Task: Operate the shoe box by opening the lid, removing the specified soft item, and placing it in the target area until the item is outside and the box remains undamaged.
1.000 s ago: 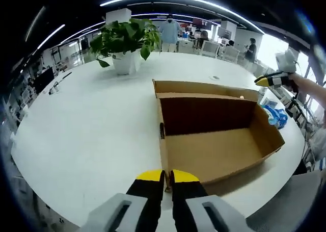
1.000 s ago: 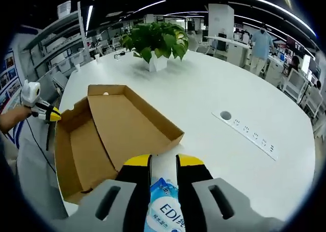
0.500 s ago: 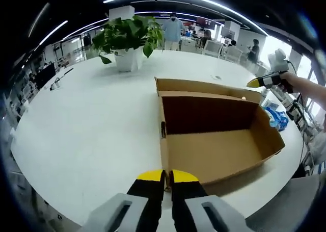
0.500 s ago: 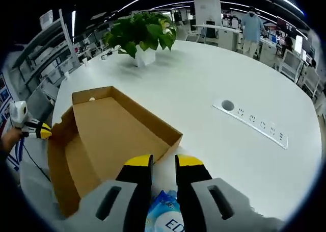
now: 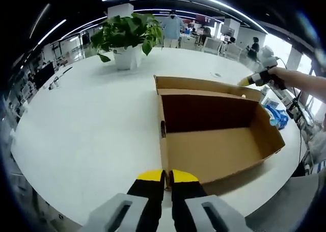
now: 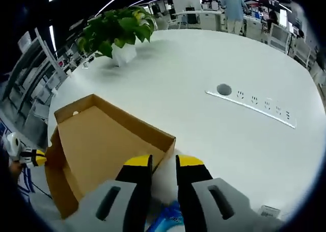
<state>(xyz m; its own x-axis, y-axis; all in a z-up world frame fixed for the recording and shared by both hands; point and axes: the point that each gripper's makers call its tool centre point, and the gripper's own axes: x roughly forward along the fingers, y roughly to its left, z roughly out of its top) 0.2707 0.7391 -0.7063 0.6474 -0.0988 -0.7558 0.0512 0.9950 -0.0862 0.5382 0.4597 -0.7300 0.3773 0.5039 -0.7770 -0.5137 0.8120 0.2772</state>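
Right gripper higher; box seemingly empty.

No lettering is showing clearly enough to read. The blue packet between the right tongs is showing white print, but it is staying illegible.

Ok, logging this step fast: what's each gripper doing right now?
Left gripper: shut on the cardboard box wall's edge.
Right gripper: open, holding nothing; the blue packet lies below it.
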